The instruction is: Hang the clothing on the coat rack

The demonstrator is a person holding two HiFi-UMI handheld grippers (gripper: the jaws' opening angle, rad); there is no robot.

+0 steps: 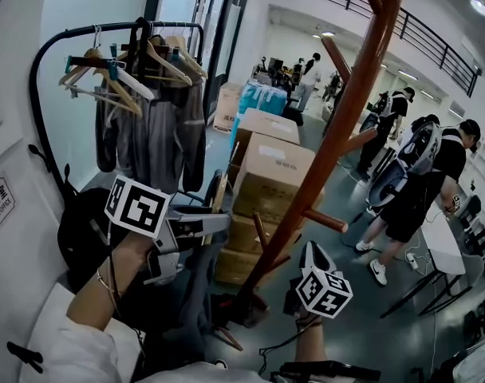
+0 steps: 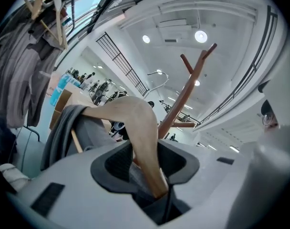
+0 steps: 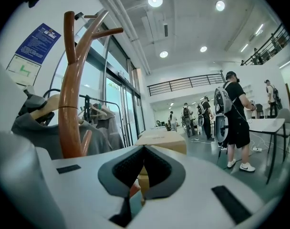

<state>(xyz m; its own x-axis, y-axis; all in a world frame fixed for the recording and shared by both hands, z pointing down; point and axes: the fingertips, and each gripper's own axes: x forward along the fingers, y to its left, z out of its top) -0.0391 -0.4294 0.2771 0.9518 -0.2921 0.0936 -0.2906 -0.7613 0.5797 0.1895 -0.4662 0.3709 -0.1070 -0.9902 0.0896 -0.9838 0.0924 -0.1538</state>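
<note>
**Hanger held, not yet hung on the rack**
Left gripper (image 2: 145, 162) pinches the hanger (image 2: 134, 126) with the garment (image 2: 64, 128), left of the rack (image 1: 339, 118); right gripper (image 3: 142, 164) is closed and empty. The hanger could twist in that pinch and drop the garment.

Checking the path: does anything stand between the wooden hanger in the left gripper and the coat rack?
Nothing visible does. The left gripper is shut on the pale wooden hanger carrying a grey garment, and the reddish-brown wooden coat rack stands beyond it, with only open air between.
</note>
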